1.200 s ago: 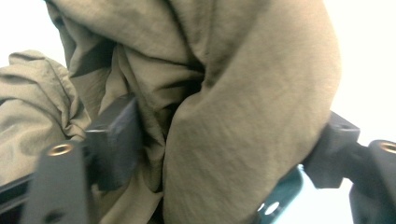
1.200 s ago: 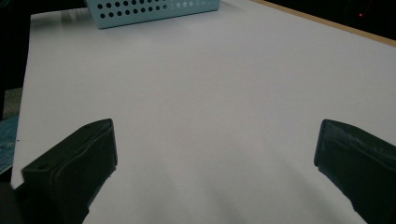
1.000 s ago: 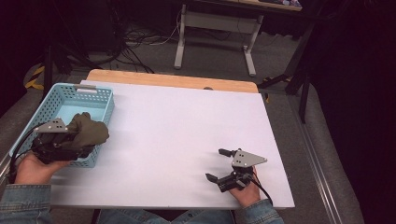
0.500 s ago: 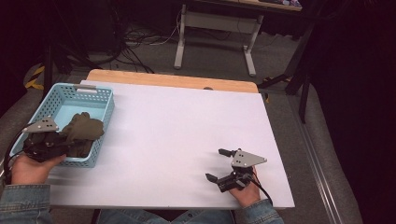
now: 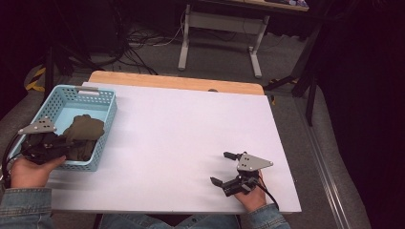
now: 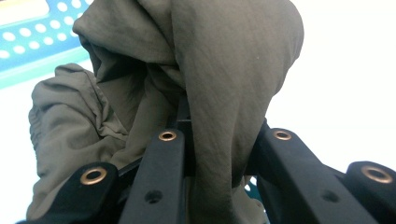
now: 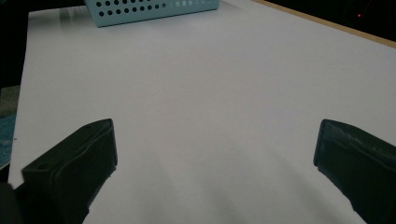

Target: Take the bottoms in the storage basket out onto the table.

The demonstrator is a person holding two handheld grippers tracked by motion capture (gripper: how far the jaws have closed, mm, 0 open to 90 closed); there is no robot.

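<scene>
The white worktop (image 5: 191, 143) takes up the middle of the high view, a smooth matte sheet with a strip of pale wood showing along its far edge. At its left edge sits a light blue plastic basket (image 5: 102, 124), rectangular, its walls pierced with rows of round holes. Inside it, at the near end, lies an olive-green cloth (image 5: 83, 133), thin, soft and heavily creased, bunched into a loose heap.

The left gripper (image 5: 59, 145), at the lower left of the high view, has just been closing its jaws, and the left gripper view shows them pinched on a thick fold of the cloth (image 6: 224, 93), which drapes over and between the black jaws. The right gripper (image 5: 227, 168) rests at the lower right with its jaws spread wide and nothing between them, bare worktop ahead in its own view.

The step in hand looks like lifting the cloth out of the basket. It would go best with a straight, slow rise, so that trailing folds clear the rim and the light basket is not dragged along.
</scene>
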